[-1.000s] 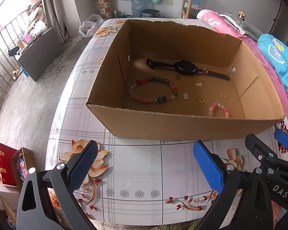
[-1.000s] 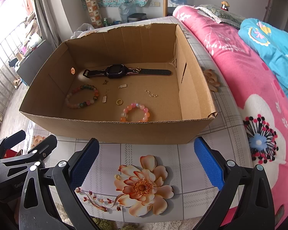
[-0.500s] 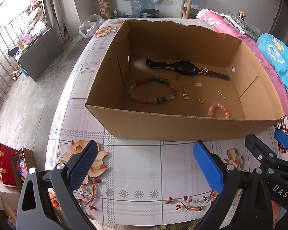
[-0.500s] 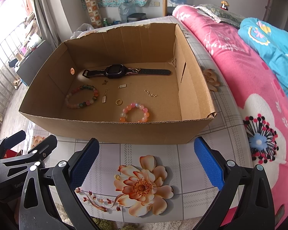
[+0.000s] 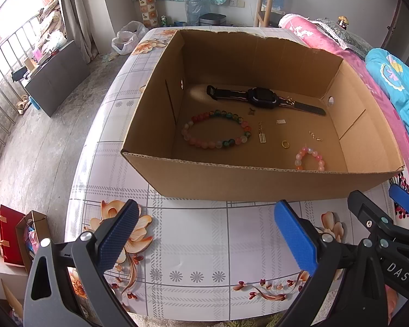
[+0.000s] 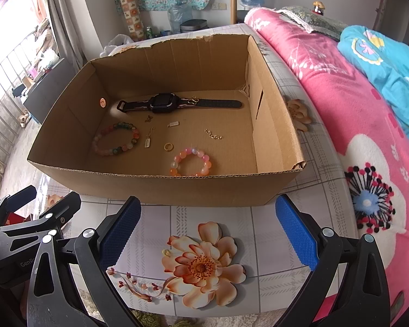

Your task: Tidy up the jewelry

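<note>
Both grippers, left gripper [image 5: 204, 234] and right gripper [image 6: 208, 231], stood spread and empty before the cardboard box [image 6: 161, 188]; clearing its near wall looked necessary.

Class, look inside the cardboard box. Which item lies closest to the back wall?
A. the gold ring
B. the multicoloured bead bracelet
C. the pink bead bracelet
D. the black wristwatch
D. The black wristwatch stretches along the floor of the cardboard box nearest its back wall, while the gold ring and both bracelets lie nearer the front.
</note>
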`<state>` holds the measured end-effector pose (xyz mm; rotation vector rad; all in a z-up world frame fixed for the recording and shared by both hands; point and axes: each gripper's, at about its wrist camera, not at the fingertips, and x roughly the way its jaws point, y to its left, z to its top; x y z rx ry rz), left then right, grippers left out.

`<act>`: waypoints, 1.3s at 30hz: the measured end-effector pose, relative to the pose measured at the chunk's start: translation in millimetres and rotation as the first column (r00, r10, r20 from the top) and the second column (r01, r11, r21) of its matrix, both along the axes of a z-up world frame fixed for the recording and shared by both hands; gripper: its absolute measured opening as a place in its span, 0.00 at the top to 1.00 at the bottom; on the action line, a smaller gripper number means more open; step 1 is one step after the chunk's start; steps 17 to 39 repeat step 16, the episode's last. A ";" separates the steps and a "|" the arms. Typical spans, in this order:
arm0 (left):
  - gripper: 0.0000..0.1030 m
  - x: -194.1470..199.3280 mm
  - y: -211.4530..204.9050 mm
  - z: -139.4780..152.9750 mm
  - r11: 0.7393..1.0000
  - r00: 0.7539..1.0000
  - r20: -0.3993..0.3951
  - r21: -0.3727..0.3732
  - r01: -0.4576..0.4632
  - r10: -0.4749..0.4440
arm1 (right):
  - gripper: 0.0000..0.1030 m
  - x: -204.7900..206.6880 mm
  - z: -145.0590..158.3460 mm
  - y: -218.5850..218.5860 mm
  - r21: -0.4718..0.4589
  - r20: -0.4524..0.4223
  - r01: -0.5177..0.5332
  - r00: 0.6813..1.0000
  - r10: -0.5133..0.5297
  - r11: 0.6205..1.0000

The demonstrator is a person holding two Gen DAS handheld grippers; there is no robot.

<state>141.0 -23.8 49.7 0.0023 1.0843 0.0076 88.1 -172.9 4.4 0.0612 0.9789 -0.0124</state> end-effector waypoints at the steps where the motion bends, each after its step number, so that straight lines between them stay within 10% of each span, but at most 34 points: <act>1: 0.05 0.1 0.8 -0.2 1.000 1.000 0.000 0.000 0.001 -0.001 | 0.08 0.2 0.1 0.3 0.000 0.000 0.001 1.000 -0.001 1.000; 39: 0.05 1.1 0.2 0.6 1.000 1.000 -0.002 -0.001 0.002 -0.002 | 0.08 0.4 1.3 0.9 0.000 -0.003 0.002 1.000 -0.002 1.000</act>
